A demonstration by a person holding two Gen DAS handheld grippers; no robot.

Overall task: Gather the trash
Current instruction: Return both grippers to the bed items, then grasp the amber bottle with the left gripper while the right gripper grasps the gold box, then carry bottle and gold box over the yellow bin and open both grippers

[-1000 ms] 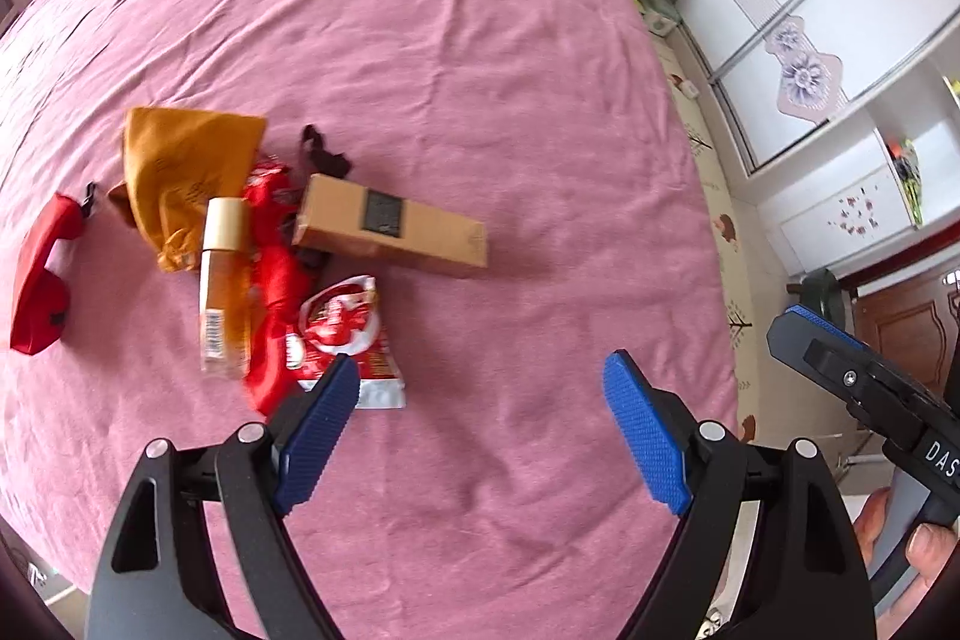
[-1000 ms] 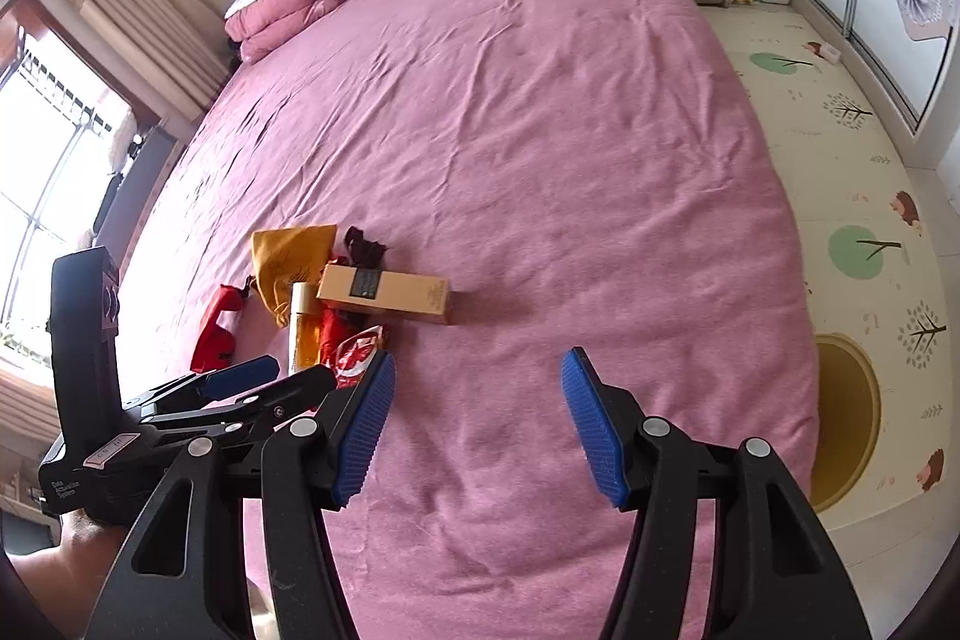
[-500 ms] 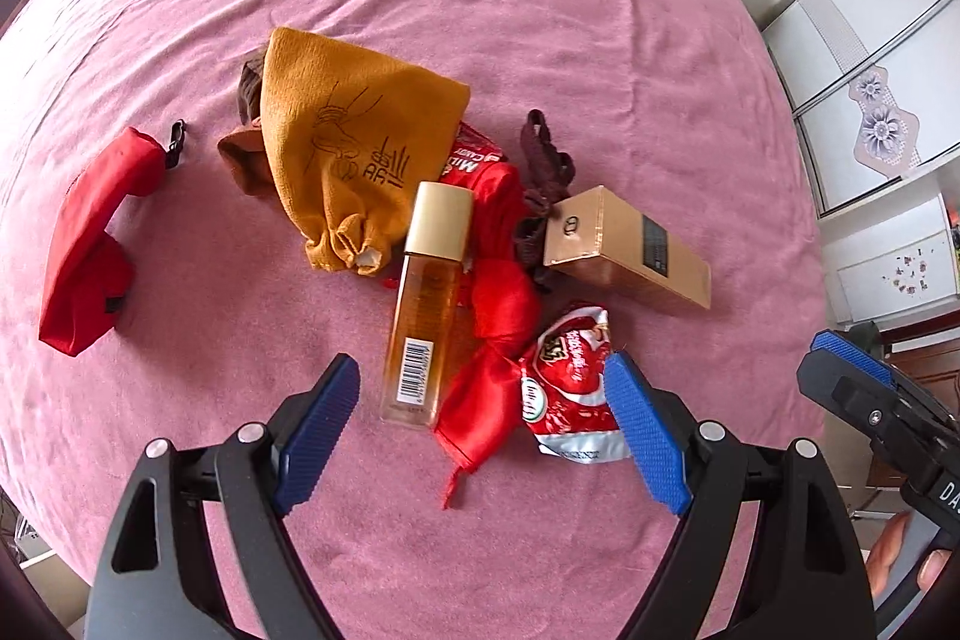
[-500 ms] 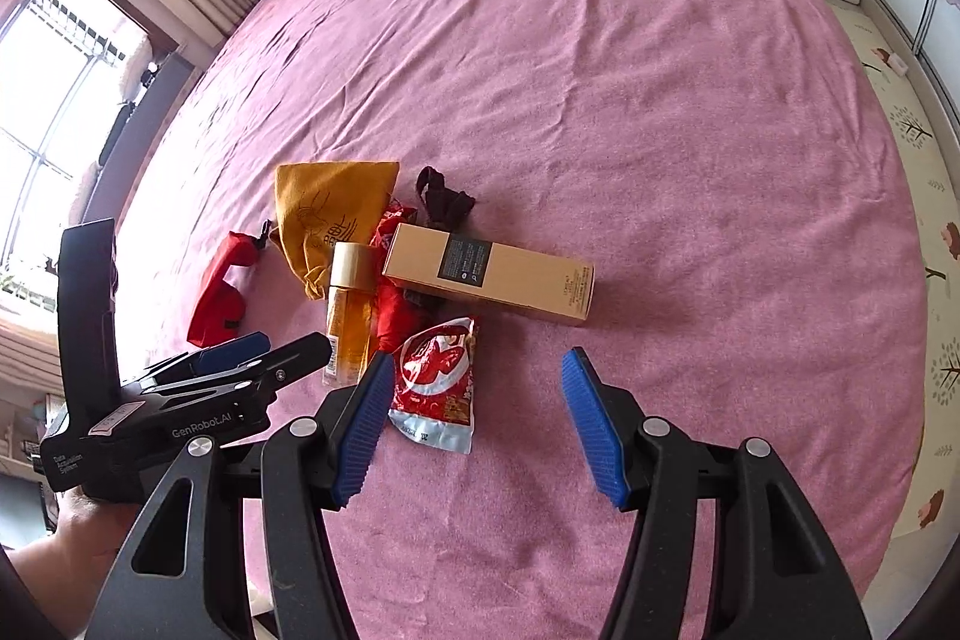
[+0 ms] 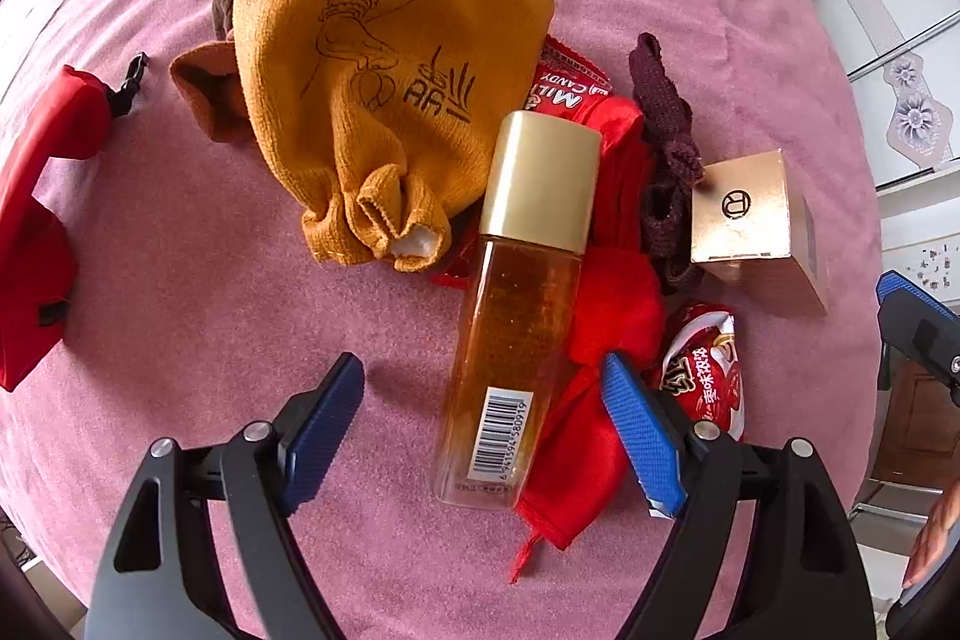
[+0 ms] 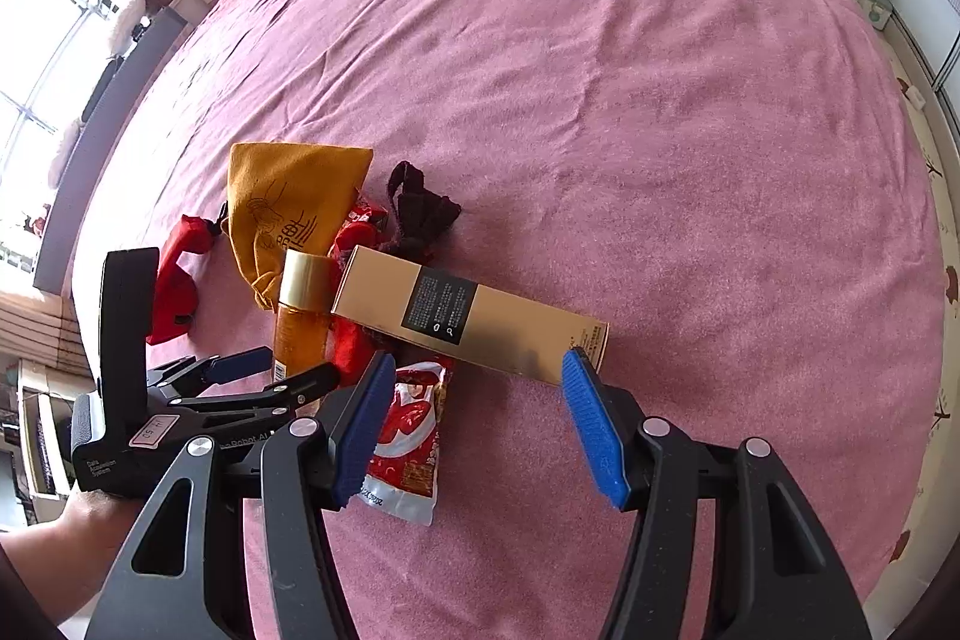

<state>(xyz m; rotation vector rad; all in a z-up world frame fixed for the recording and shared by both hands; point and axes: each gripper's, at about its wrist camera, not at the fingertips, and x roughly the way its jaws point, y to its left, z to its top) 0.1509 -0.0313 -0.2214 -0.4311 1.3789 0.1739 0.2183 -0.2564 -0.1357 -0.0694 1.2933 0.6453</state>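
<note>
On the bed [image 6: 660,70] — item count:
- amber bottle with gold cap [image 5: 516,316]: 1
- gold carton [image 6: 468,319]: 1
- mustard drawstring pouch [image 5: 372,82]: 1
- red-and-white snack packets — 2: one [image 6: 411,436], one marked CANDY [image 5: 564,85]
- red cloth [image 5: 606,340]: 1
- dark maroon knit piece [image 5: 666,148]: 1
- red pouch with black buckle [image 5: 36,220]: 1

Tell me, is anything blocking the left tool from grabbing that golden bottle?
Nothing visible stands between them. The left tool is open, its blue pads on either side of the bottle at its barcode end. The red cloth lies tight against the bottle's right side, so that pad could pinch it too.
</note>
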